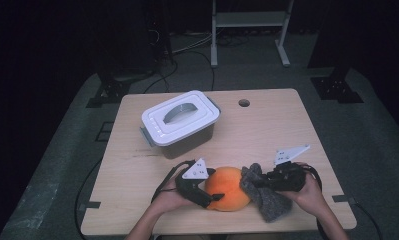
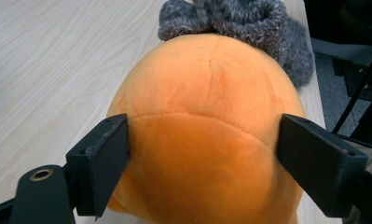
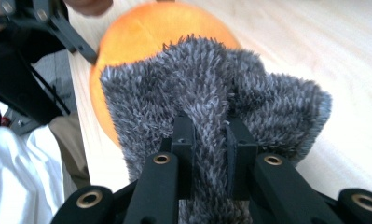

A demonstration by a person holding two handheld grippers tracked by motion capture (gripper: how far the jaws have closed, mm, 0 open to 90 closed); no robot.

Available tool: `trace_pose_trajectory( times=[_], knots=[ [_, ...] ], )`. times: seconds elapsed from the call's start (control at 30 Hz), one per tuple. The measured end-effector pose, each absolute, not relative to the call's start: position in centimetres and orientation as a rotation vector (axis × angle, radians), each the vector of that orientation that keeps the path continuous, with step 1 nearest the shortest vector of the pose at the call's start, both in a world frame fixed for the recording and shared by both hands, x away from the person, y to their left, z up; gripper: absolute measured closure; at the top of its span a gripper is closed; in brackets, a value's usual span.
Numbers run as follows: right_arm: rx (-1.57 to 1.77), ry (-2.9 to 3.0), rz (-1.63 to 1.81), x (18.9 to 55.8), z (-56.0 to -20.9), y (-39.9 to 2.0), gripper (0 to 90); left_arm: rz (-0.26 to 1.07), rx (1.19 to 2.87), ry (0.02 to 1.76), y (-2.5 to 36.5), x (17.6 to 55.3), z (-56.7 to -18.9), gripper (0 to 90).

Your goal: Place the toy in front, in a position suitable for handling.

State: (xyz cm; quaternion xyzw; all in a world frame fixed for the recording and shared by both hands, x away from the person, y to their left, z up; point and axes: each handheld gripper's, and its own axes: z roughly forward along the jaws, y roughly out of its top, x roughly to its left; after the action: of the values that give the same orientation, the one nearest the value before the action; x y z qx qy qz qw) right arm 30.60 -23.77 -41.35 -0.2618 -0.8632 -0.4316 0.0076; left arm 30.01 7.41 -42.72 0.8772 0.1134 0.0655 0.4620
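A round orange plush ball (image 1: 228, 189) (image 2: 207, 93) lies near the table's front edge. My left gripper (image 1: 212, 192) (image 2: 204, 154) reaches in from the left, and its two black pads press into the ball's sides. A grey fuzzy cloth (image 1: 269, 202) (image 3: 207, 88) rests against the ball's right side, draped partly over it. My right gripper (image 1: 259, 182) (image 3: 210, 128) is shut on a fold of this cloth. In the right gripper view the orange ball (image 3: 141, 28) shows behind the cloth. The grey cloth (image 2: 249, 18) lies beyond the ball in the left gripper view.
A grey plastic box with a white lid and grey handle (image 1: 181, 120) stands at the back left of the wooden table (image 1: 267, 130). A small round hole (image 1: 244, 102) sits near the table's far edge. Metal frame legs stand on the floor behind.
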Motion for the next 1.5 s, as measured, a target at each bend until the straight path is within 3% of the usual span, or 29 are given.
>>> trace_pose_trajectory(
  times=[0.17,0.27,0.47,0.5,0.7,0.87,0.93,1.07,1.13,1.2,1.3,1.5],
  knots=[
    [-0.728,-2.69,-1.465,30.0,-39.6,-21.7,76.6,0.193,2.155,0.252,6.8,29.6,-42.5,17.0],
    [-0.692,-2.742,-1.42,29.7,-39.8,-20.7,76.7,0.181,2.166,0.248,7.1,29.7,-42.7,12.3],
    [-0.708,-2.716,-1.389,29.9,-40.7,-21.8,76.7,0.1,2.173,0.28,7.5,30.3,-43.3,5.4],
    [-0.714,-2.726,-1.369,30.0,-40.7,-22.0,76.7,0.091,2.172,0.284,7.6,30.3,-43.3,6.0],
    [-0.716,-2.733,-1.436,29.6,-39.4,-21.8,77.3,0.173,2.126,0.277,7.5,29.8,-42.2,31.1],
    [-0.646,-2.81,-1.437,29.0,-38.5,-19.8,77.2,0.221,2.116,0.25,6.9,29.4,-41.6,34.4],
    [-0.649,-2.803,-1.413,29.2,-39.0,-19.8,77.2,0.199,2.118,0.255,7.1,29.5,-41.8,29.4],
    [-0.683,-2.77,-1.415,29.6,-39.6,-20.8,77.2,0.164,2.137,0.283,7.2,29.9,-42.3,9.4],
    [-0.71,-2.767,-1.42,29.8,-39.6,-21.4,77.3,0.131,2.148,0.289,7.0,30.1,-42.7,8.6],
    [-0.728,-2.764,-1.413,30.0,-39.7,-21.8,77.3,0.142,2.14,0.287,6.8,30.0,-43.0,14.2],
    [-0.746,-2.775,-1.392,30.0,-39.5,-22.1,77.4,0.197,2.107,0.261,6.7,29.5,-42.4,30.7],
    [-0.656,-2.787,-1.489,28.7,-36.9,-21.3,77.9,0.216,2.073,0.265,5.8,29.0,-41.8,33.9]
  ],
)
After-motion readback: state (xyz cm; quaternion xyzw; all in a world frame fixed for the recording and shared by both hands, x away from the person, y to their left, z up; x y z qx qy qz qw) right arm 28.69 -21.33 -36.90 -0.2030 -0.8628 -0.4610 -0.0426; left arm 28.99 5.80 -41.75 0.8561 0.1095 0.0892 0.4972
